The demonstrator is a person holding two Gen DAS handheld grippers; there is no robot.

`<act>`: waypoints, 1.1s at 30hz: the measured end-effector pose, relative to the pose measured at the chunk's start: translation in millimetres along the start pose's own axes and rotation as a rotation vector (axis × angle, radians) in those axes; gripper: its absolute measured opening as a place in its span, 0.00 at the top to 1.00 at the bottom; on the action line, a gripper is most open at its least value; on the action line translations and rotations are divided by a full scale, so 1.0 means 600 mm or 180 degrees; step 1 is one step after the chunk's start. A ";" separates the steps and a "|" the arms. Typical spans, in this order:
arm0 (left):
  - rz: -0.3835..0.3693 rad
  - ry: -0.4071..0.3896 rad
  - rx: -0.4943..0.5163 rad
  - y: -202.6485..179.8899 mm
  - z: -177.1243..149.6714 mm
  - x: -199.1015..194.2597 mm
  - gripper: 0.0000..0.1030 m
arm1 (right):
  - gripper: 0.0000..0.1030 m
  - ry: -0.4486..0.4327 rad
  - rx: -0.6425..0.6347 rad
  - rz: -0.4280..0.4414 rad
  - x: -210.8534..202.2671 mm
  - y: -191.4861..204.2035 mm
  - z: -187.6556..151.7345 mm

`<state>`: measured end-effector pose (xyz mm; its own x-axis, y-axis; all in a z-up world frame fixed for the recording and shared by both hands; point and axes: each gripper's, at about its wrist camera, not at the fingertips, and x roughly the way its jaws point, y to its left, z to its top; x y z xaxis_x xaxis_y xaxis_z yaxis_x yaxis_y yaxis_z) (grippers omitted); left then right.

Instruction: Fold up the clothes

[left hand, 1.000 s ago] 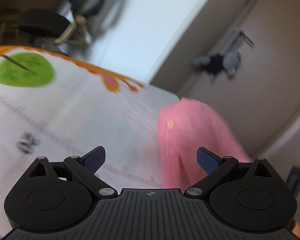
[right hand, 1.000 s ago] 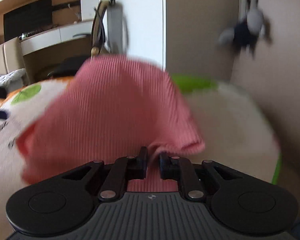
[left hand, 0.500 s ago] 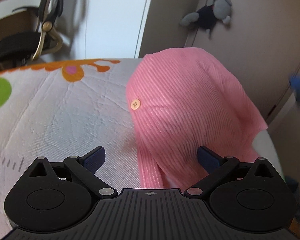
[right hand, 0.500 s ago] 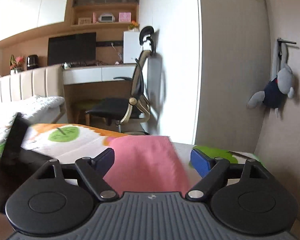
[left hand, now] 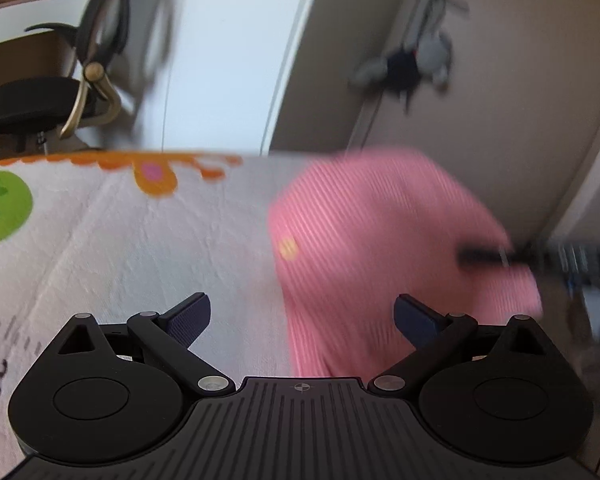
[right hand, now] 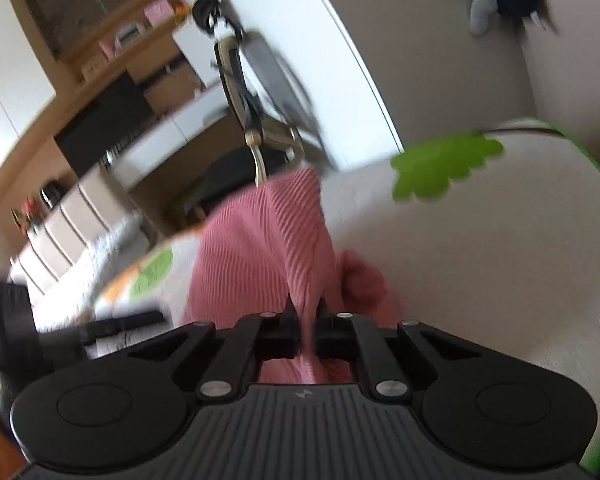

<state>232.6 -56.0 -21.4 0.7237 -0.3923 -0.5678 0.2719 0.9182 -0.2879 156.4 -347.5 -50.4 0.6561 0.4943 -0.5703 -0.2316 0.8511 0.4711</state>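
Pinching pink ribbed garment [right hand: 268, 248] near its close edge, your right gripper [right hand: 307, 326] has fingers clamped tight on fabric. Cloth rises in ridge away from jaws, over white printed bedspread [right hand: 480, 248]. Your left gripper [left hand: 302, 316] spread wide, nothing between fingers, hovering over bedspread [left hand: 112, 248]; garment [left hand: 380, 240] lies just right of centre, blurred. Farther: office chair [left hand: 80, 80] left, plush toy [left hand: 412, 64] hanging on wall right.

Only readable text: "20" printed in dark digits on the white play mat [left hand: 100, 248], at its left edge w/ ruler-style tick marks just above it, well left of the left gripper [left hand: 302, 314]. Shelf items in right wrist view too blurred to read.
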 end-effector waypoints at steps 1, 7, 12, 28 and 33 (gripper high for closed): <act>0.0018 -0.0033 -0.0019 0.000 0.005 0.001 0.02 | 0.96 0.0129 -0.0023 -0.0078 0.021 0.008 0.000; 0.0340 0.0194 0.0384 -0.031 -0.025 0.048 0.01 | 0.94 0.0056 -0.0516 -0.0406 -0.005 0.028 -0.029; 0.0546 0.0162 0.0807 -0.053 -0.038 0.050 0.01 | 0.67 -0.0593 -0.1093 -0.0462 -0.033 0.090 0.038; 0.0421 0.0236 0.0864 -0.031 -0.043 0.044 0.00 | 0.28 -0.0198 0.0497 0.0773 0.150 -0.032 0.097; 0.0390 0.0249 0.0813 -0.021 -0.040 0.042 0.00 | 0.74 -0.0171 0.0281 0.0770 0.126 0.036 0.089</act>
<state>232.1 -78.8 -50.8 0.7127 -0.2715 -0.6469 0.3434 0.9390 -0.0157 239.5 -301.0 -47.5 0.6271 0.6694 -0.3984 -0.3244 0.6894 0.6477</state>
